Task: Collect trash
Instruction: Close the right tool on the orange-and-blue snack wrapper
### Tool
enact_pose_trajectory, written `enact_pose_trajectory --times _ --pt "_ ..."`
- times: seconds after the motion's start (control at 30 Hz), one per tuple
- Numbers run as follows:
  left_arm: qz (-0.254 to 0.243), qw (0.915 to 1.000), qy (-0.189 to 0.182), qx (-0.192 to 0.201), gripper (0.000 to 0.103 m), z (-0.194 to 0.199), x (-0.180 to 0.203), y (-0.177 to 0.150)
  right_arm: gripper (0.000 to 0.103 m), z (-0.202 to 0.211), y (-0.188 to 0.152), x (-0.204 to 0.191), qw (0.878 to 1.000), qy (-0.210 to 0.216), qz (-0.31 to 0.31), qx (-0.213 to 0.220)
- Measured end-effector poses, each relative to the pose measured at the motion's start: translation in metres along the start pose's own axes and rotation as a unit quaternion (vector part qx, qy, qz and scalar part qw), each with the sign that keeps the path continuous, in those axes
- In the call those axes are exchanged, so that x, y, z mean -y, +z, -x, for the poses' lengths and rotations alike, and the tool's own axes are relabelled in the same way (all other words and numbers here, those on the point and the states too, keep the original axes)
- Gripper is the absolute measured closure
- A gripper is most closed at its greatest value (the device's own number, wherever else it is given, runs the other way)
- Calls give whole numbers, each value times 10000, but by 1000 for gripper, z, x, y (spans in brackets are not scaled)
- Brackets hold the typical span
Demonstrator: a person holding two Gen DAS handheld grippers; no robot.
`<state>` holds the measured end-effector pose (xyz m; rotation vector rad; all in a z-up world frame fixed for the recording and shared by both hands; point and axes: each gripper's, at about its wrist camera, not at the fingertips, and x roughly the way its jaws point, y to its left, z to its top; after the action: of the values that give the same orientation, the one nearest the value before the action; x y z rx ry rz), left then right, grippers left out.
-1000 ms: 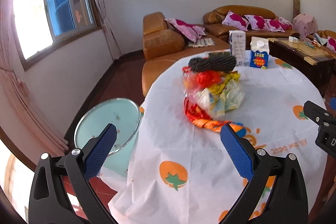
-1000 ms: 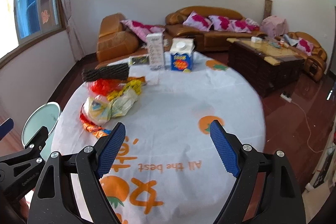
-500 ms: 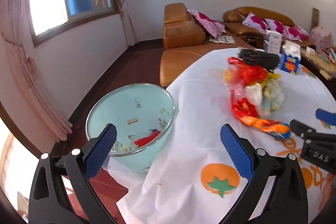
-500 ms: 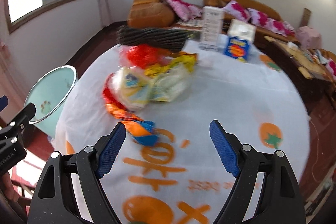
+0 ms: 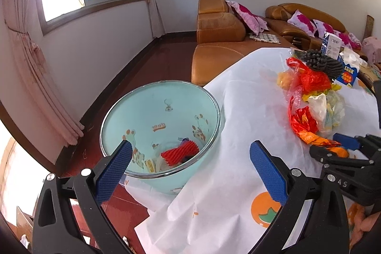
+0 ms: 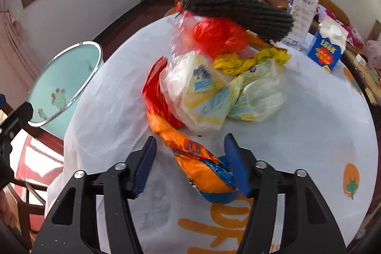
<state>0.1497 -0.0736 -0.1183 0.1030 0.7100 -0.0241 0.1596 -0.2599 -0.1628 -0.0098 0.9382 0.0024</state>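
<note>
A pile of trash lies on the white tablecloth: an orange and blue snack wrapper, white and yellow plastic bags, a red bag and a black ridged foam piece. My right gripper is open, with its jaws on either side of the orange wrapper's near end; it also shows in the left wrist view. My left gripper is open and empty, over the rim of a pale green bin that holds a red ridged piece.
The bin stands beside the table's left edge. A blue carton and a white box stand at the table's far side. Brown sofas lie beyond the table.
My right gripper has moved forward to the pile, narrowed, and now straddles the orange wrapper. My left gripper has swung left and down toward the bin.
</note>
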Motion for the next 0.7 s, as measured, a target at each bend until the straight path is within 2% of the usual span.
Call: enact_pose_trajectory --times 0.03,0.23,0.37,0.47,0.7 --pt "11 10000 2 -16 6 -1 1 1 60 -1 -1 -2 10000 16 45 2" --pt "9 10000 -34 -83 6 -6 5 1 77 5 -3 -3 9994 322 143 12" --pt "-5 10000 -65 -70 6 -6 10 2 79 25 -7 0 9977 637 110 179" --pt "-55 9999 -136 7 6 -4 14 4 79 57 -13 6 9947 873 176 508" --pt "-158 9982 -575 43 7 -10 43 17 80 103 -19 50 9913 771 -334 1012"
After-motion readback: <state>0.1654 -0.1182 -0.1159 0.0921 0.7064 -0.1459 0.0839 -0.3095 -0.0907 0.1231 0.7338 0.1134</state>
